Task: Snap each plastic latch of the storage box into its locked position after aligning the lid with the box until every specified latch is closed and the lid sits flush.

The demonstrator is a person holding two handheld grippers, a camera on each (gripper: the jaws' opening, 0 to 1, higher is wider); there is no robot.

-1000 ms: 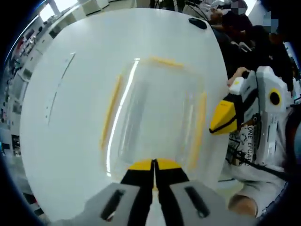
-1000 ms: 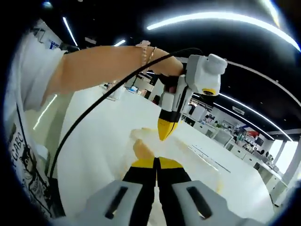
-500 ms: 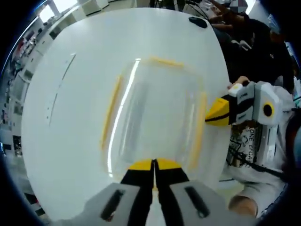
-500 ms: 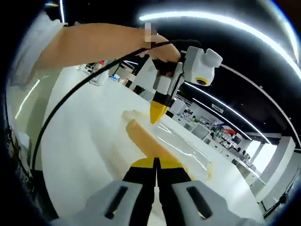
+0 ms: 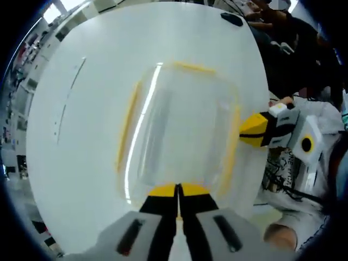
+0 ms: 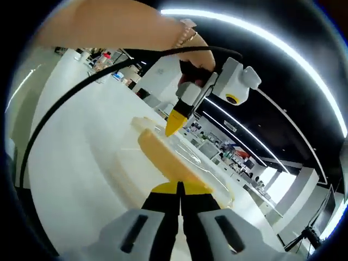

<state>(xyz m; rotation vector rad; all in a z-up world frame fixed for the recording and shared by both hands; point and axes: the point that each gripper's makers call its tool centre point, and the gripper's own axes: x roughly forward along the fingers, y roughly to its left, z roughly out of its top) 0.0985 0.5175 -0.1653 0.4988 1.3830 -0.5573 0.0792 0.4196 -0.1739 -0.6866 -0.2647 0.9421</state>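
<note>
Storage box [image 5: 182,128], clear with a transparent lid [image 5: 185,136], is seen lying on a white round table [image 5: 76,136] in the left gripper view, roughly at the table's middle and just ahead of that view's own jaws. Four yellow latches are seen along its edges: a far latch [image 5: 193,67], a long latch on the view's left side [image 5: 129,128], another on the view's right side [image 5: 234,142], and a near latch [image 5: 176,190] partly hidden behind the jaw tips. Whether each latch is snapped down cannot be told from the blurred picture.

The left gripper [image 5: 177,191] is held with its black, yellow-tipped jaws pressed together, nothing being seen between them; the tips lie at the box's near edge. The right gripper [image 5: 254,130] is seen entering from the right of that view, its yellow tips brought together and pointed at the right-side latch, very near or touching it; contact cannot be made out.

In the right gripper view, the right gripper [image 6: 179,187] is shown with jaws closed flat against each other, and the yellow latch [image 6: 163,157] is seen just ahead of them. The left gripper [image 6: 173,122] is seen farther off, held in a hand [image 6: 198,57], tips down at the box's far end. A black cable [image 6: 81,89] is seen running from it. A dark object [image 5: 232,19] lies near the table's far edge.
</note>
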